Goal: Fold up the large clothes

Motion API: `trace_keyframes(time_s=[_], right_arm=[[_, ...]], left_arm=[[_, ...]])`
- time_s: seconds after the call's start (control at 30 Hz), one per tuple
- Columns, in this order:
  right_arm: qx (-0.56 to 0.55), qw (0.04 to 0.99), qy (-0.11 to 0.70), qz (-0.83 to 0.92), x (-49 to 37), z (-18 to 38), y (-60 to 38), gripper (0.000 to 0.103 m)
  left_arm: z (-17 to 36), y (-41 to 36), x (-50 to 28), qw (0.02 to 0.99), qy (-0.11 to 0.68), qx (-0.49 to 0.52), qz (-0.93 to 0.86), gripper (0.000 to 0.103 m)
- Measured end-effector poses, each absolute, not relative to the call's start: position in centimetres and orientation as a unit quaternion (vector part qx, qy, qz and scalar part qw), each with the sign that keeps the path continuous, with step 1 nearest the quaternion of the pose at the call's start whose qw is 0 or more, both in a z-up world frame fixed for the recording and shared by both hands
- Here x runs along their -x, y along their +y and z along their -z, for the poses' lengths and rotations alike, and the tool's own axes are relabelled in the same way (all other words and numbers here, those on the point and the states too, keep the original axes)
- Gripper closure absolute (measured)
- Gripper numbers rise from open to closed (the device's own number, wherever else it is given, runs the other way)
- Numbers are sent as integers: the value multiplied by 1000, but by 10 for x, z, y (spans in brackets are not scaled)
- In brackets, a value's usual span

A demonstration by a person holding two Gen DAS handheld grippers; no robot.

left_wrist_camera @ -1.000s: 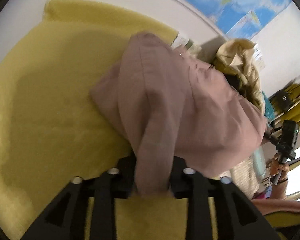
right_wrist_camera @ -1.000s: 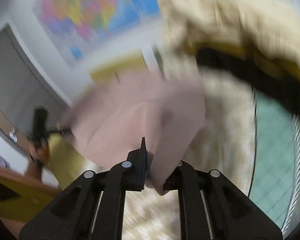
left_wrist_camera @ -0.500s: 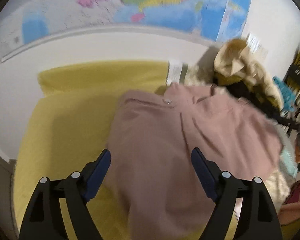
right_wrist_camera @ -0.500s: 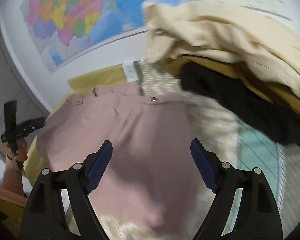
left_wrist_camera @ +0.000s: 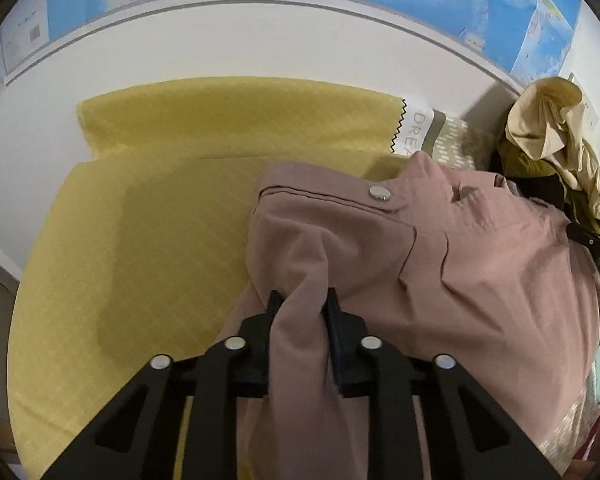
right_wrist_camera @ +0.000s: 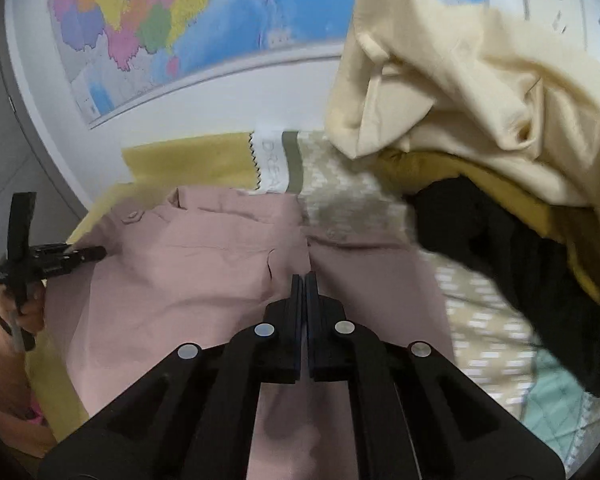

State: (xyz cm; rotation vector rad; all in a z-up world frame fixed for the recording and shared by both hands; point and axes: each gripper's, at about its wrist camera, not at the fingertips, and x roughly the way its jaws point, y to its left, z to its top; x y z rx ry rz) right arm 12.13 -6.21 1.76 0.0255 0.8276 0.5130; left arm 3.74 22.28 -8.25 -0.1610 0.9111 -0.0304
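Note:
A dusty-pink garment (left_wrist_camera: pixel 440 280) with a silver snap button (left_wrist_camera: pixel 379 193) lies spread on the yellow bed cover (left_wrist_camera: pixel 140 240). My left gripper (left_wrist_camera: pixel 300 300) has a raised fold of its near left edge between the jaws, which are closing and pinch the cloth. In the right wrist view the same pink garment (right_wrist_camera: pixel 180 280) lies flat, and my right gripper (right_wrist_camera: pixel 305 278) is shut with its tips at a crease near the garment's middle; no cloth shows between them. The left gripper (right_wrist_camera: pixel 52 260) also appears at the garment's left edge.
A pile of cream clothes (right_wrist_camera: pixel 480 80) over a mustard and a black garment (right_wrist_camera: pixel 500 260) sits at the right, against the wall. A patterned beige blanket (right_wrist_camera: pixel 340 200) lies under them. A wall map (right_wrist_camera: pixel 180 20) hangs behind the bed.
A second ago both grippers held the pink garment lifted. Both then opened wide, and it settled flat on the bed. Now the left has closed on a fold and the right has shut.

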Motion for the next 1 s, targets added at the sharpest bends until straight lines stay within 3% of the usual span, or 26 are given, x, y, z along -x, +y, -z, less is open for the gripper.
trace_keyframes(time_s=[0.1, 0.17, 0.23, 0.3, 0.33, 0.47, 0.7, 0.77, 0.83, 0.87, 0.9, 0.93, 1.0], right_arm=[[3, 870, 436, -230, -129, 9, -59, 99], [-19, 867, 441, -231, -127, 13, -69, 98], [-31, 871, 433, -230, -123, 7, -74, 87], [-24, 882, 414, -224, -112, -5, -79, 53], [-21, 888, 403, -221, -106, -10, -83, 47], [-15, 896, 395, -203, -96, -16, -95, 45], [-56, 899, 401, -168, -71, 0, -132, 22], [-76, 894, 406, -173, -65, 4, -144, 22], [-102, 884, 416, -187, -63, 11, -154, 35], [-100, 880, 423, -189, -65, 15, -155, 66], [-98, 877, 430, -190, -68, 20, -154, 89], [-102, 874, 432, -196, -70, 22, -151, 95], [-100, 879, 424, -194, -76, 19, -148, 98]], left_arm=[[83, 219, -33, 895, 441, 69, 16, 50], [77, 221, -27, 902, 423, 73, 31, 48], [70, 226, -21, 909, 409, 72, 32, 47], [62, 229, -14, 916, 394, 73, 34, 44], [60, 228, -14, 917, 391, 73, 32, 41], [62, 224, -15, 919, 390, 54, 27, 41], [85, 229, -2, 910, 408, 68, 31, 36], [89, 233, 5, 908, 411, 73, 31, 35], [95, 236, 7, 904, 418, 84, 35, 36], [97, 236, 6, 903, 419, 89, 36, 39], [98, 235, 5, 904, 417, 89, 36, 47], [99, 234, 4, 904, 415, 90, 40, 59], [98, 230, 0, 905, 414, 89, 39, 71]])
